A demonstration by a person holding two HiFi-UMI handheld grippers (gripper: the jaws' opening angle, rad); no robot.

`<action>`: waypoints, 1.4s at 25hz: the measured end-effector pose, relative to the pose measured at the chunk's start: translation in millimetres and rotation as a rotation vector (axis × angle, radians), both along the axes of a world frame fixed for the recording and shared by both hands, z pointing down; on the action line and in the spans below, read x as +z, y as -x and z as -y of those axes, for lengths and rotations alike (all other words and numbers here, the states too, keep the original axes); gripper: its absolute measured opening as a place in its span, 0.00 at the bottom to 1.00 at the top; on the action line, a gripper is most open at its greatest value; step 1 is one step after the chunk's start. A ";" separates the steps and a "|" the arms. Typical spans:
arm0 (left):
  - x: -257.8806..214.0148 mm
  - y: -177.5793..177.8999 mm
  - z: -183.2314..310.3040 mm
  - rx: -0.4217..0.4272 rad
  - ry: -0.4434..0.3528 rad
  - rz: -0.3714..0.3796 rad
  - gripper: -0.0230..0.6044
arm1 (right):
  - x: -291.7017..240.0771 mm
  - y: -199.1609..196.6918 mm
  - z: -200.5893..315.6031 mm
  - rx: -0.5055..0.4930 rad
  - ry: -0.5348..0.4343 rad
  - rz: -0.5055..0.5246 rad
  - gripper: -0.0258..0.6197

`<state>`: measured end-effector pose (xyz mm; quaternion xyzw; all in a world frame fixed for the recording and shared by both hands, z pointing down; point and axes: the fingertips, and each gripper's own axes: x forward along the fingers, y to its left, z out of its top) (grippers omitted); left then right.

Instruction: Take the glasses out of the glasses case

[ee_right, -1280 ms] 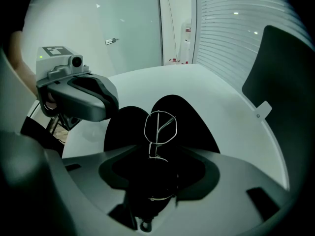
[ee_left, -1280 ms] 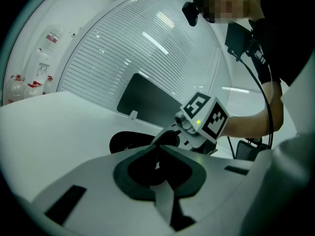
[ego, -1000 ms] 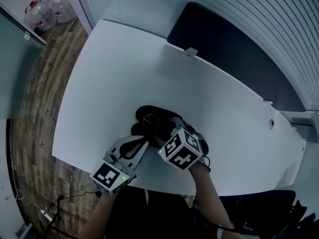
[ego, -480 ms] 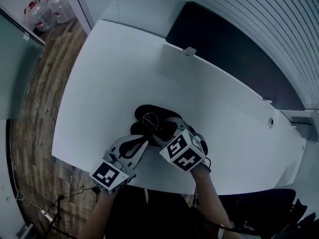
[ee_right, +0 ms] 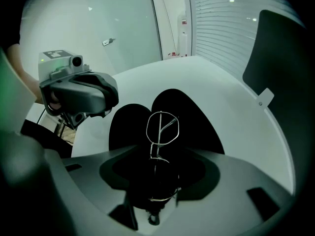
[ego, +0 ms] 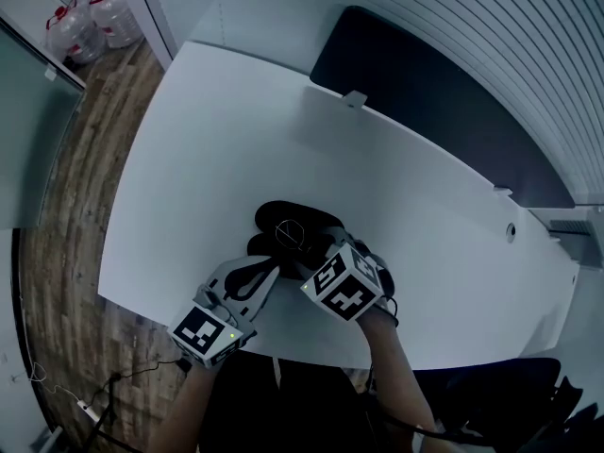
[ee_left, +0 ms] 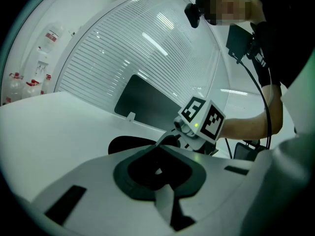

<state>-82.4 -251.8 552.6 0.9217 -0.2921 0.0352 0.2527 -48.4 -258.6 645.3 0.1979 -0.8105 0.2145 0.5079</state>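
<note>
The black glasses case (ego: 302,223) lies open on the white table (ego: 217,130), near its front edge. The thin wire-framed glasses (ee_right: 162,128) stand over the open case, one lens up, the other down between my right gripper's jaws. My right gripper (ee_right: 158,181) is shut on the glasses; in the head view this right gripper (ego: 316,248) sits at the case's near right side. My left gripper (ego: 262,260) presses on the case's near left half, and in the left gripper view its jaws (ee_left: 160,168) look shut on the black case (ee_left: 129,144).
A dark panel (ego: 425,102) stands along the table's far edge. Water bottles (ego: 90,17) stand on the wooden floor at the far left. The table's front edge (ego: 283,352) runs just below both grippers. The person's arm (ee_left: 256,124) shows at the right of the left gripper view.
The glasses and my right gripper have shifted slightly over the case. The left gripper has stayed on the case.
</note>
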 end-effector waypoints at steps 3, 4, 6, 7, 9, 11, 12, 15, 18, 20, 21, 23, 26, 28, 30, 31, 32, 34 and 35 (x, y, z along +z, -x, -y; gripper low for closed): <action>1.7 -0.3 -1.1 0.005 0.002 0.003 0.05 | 1.6 -0.9 0.1 -0.017 0.021 -0.032 0.36; 2.6 -0.1 -1.7 0.010 0.004 0.007 0.05 | 1.9 -0.4 0.3 -0.038 0.028 -0.047 0.36; 6.3 0.7 -5.1 0.022 0.012 0.017 0.05 | 2.8 1.6 -1.1 -0.088 0.039 -0.070 0.36; 5.8 0.7 -5.0 0.017 0.014 0.012 0.05 | 2.8 2.9 -1.9 -0.098 0.043 -0.065 0.36; 1.5 0.3 -2.1 -0.001 0.010 -0.003 0.05 | -0.2 6.4 -2.2 -0.057 0.063 0.002 0.35; -0.8 0.6 -0.4 -0.006 0.010 -0.008 0.05 | -7.0 10.4 -1.1 0.040 0.107 0.118 0.34; -1.3 1.2 0.2 -0.007 0.011 -0.008 0.05 | -10.5 12.4 -0.5 0.092 0.136 0.177 0.34; -1.9 2.9 1.4 -0.008 0.008 -0.006 0.05 | -15.5 15.1 0.0 0.195 0.202 0.290 0.34; -3.3 2.7 2.1 -0.005 0.004 -0.004 0.05 | -17.0 13.8 -0.4 0.222 0.203 0.309 0.34; -3.1 2.1 1.9 0.001 0.003 -0.001 0.05 | -18.1 13.4 0.0 0.232 0.194 0.317 0.34; -2.4 1.8 1.2 0.006 0.003 0.002 0.05 | -18.9 13.4 0.4 0.239 0.193 0.325 0.34; -1.2 1.3 -0.6 0.018 0.002 0.012 0.05 | -21.6 13.3 2.1 0.257 0.192 0.348 0.34; -5.5 0.7 1.6 0.009 -0.002 0.004 0.05 | -26.6 12.6 6.9 0.282 0.178 0.372 0.33; -6.8 1.0 2.1 0.008 -0.004 0.004 0.05 | -29.3 11.8 9.0 0.285 0.158 0.371 0.33; -8.7 1.5 2.3 0.009 -0.007 0.006 0.05 | -32.3 11.7 10.0 0.289 0.143 0.371 0.33; -10.0 1.8 2.9 0.010 -0.008 0.007 0.05 | -34.2 12.1 10.6 0.295 0.143 0.379 0.33; -11.7 2.1 3.6 0.009 -0.010 0.007 0.05 | -36.4 12.7 11.3 0.307 0.149 0.395 0.33; -15.4 2.6 4.9 0.008 -0.016 0.008 0.05 | -40.4 13.7 12.5 0.344 0.176 0.444 0.33; -17.2 3.1 5.5 0.008 -0.021 0.010 0.05 | -42.0 13.8 13.4 0.365 0.188 0.468 0.33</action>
